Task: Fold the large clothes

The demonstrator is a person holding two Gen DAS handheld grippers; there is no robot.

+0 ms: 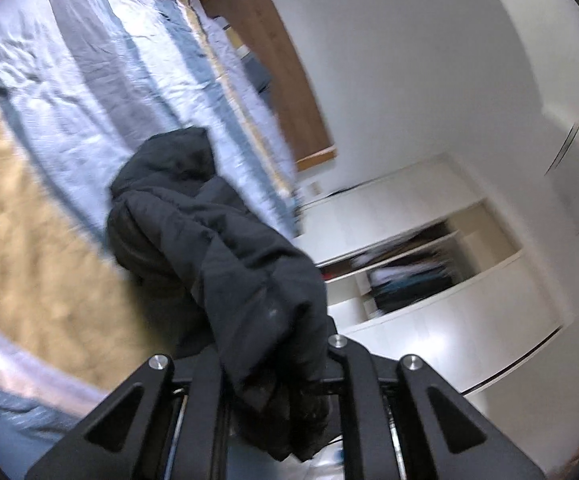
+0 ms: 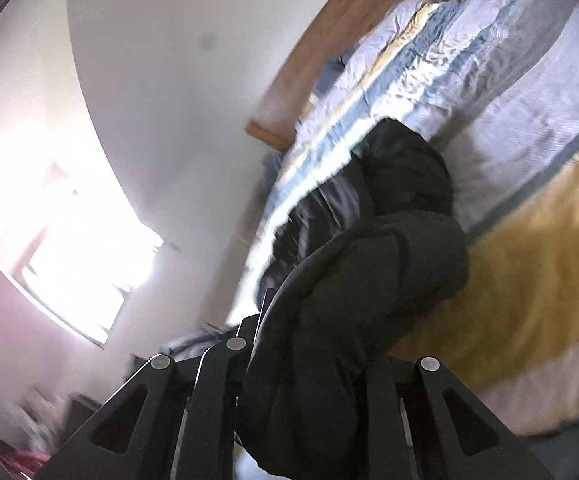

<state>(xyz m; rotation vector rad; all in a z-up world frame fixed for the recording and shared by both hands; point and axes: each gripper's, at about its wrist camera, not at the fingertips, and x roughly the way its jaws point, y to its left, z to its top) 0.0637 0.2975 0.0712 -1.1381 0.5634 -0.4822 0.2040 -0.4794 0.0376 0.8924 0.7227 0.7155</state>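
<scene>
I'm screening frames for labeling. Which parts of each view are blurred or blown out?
Left wrist view: motion blur smears the open wardrobe and the striped bedspread; the black jacket stays fairly sharp. Right wrist view: the window is blown out to white, casting glare onto the wall, and the bed edge is streaked. Both views show fisheye bending.

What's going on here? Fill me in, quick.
A person is working with a claw in each hand, and both are clamped on one dark padded jacket. The left claw pinches one bunch of it and the right claw another. The jacket's far end, with the hood, trails toward the striped bedspread; whether it rests there is unclear. It is bunched up, not yet folded. Both views are motion-blurred.
</scene>
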